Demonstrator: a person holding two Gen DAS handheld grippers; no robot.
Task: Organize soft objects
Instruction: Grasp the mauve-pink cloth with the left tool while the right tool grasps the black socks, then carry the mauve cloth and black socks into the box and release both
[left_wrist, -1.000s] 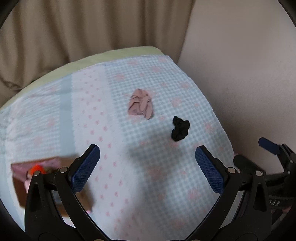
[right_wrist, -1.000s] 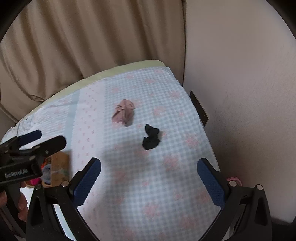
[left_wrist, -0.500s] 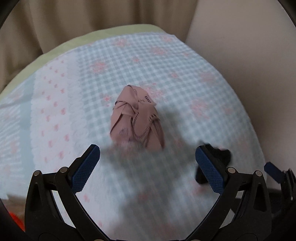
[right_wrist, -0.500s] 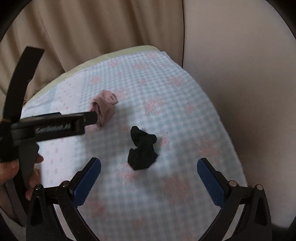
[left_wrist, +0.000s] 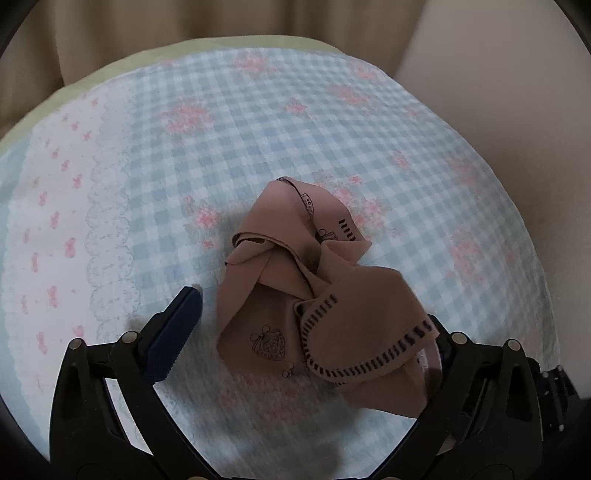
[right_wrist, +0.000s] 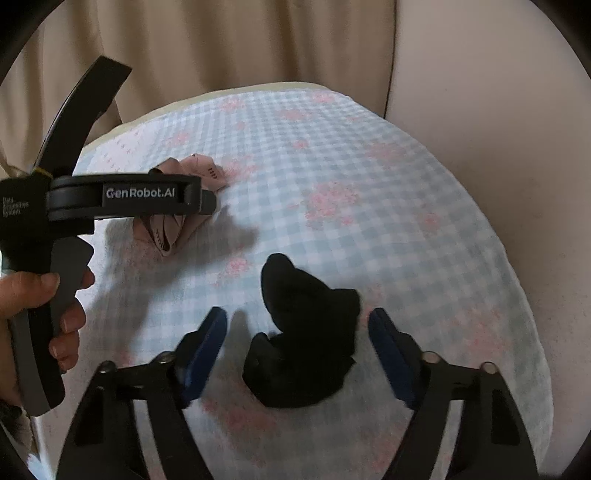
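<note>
Both tools have dropped onto the bed, their jaws just closing (neither gripping yet): left tool (left_wrist: 306, 325) around the pink cloth (left_wrist: 317, 295), right tool (right_wrist: 299, 347) around the black cloth (right_wrist: 306, 339).

matt brown cloth (left_wrist: 325, 302) on woven checked bedspread (left_wrist: 258, 140).

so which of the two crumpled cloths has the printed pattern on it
The pink cloth, between the left gripper's fingers; it has dark dashed edging and small drawings. The black cloth is plain.
</note>
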